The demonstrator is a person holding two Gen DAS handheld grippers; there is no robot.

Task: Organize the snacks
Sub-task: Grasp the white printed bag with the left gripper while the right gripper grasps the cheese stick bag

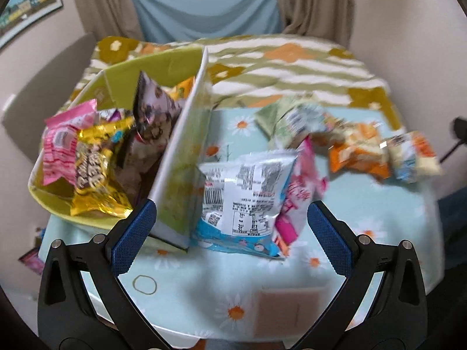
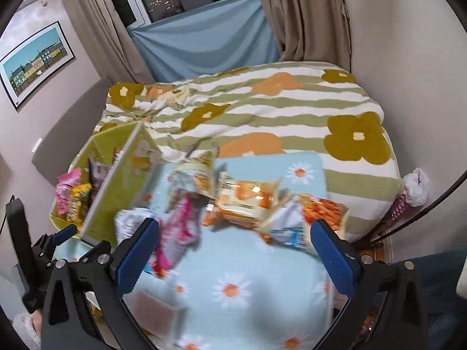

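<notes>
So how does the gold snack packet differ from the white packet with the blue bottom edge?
The gold snack packet sits inside the green box, among other packets; the white packet is outside, on the daisy cloth, leaning against the box's wall. The gold packet is shiny foil with brown lettering; the white packet shows printed label text and a barcode. Neither packet is held by a hand-held gripper.

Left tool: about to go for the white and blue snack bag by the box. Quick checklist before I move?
1. Left tool open and empty: ok.
2. White and blue snack bag between the fingers' line: ok.
3. Bag free of neighbours: not ok, the pink packet lies against it.
4. Green box has room: cannot tell, several packets already inside.
5. Right tool clear of the path: ok, open over the daisy cloth.
</notes>
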